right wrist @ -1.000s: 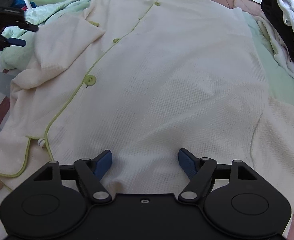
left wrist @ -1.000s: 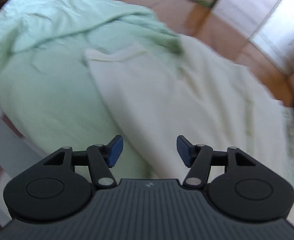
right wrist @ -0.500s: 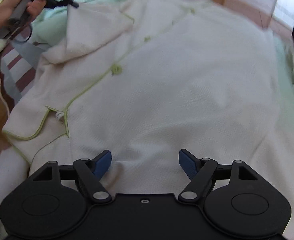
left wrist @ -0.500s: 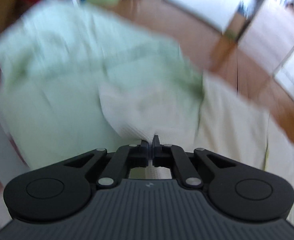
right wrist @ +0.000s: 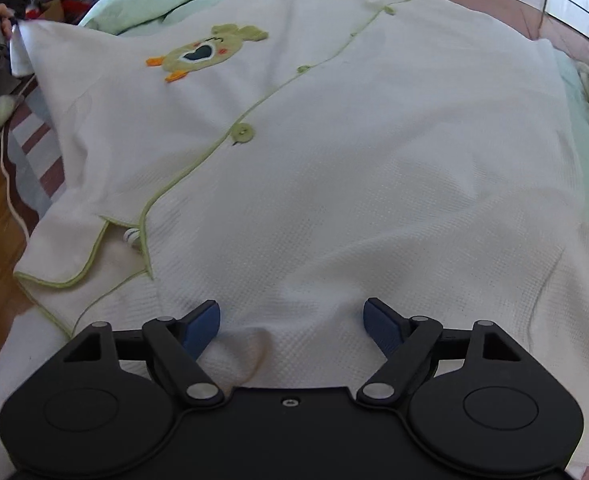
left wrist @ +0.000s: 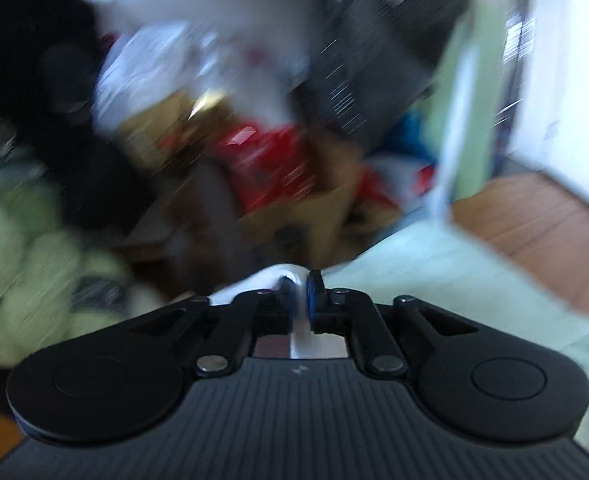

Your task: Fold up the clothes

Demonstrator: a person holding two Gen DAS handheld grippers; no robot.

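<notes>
A cream pyjama top [right wrist: 354,152] lies spread, front up, over a pale green blanket [right wrist: 182,4], filling most of the right wrist view; a green cartoon patch [right wrist: 208,50] sits at far left, a green button [right wrist: 242,133] mid-placket; the right gripper [right wrist: 292,320] rests near its hem, jaws wide, holding nothing; the left gripper [left wrist: 300,300], its jaws having just eased apart slightly, pinches the top's far left edge, lifted.

cream pyjama top [right wrist: 334,160] (green piping)
</notes>
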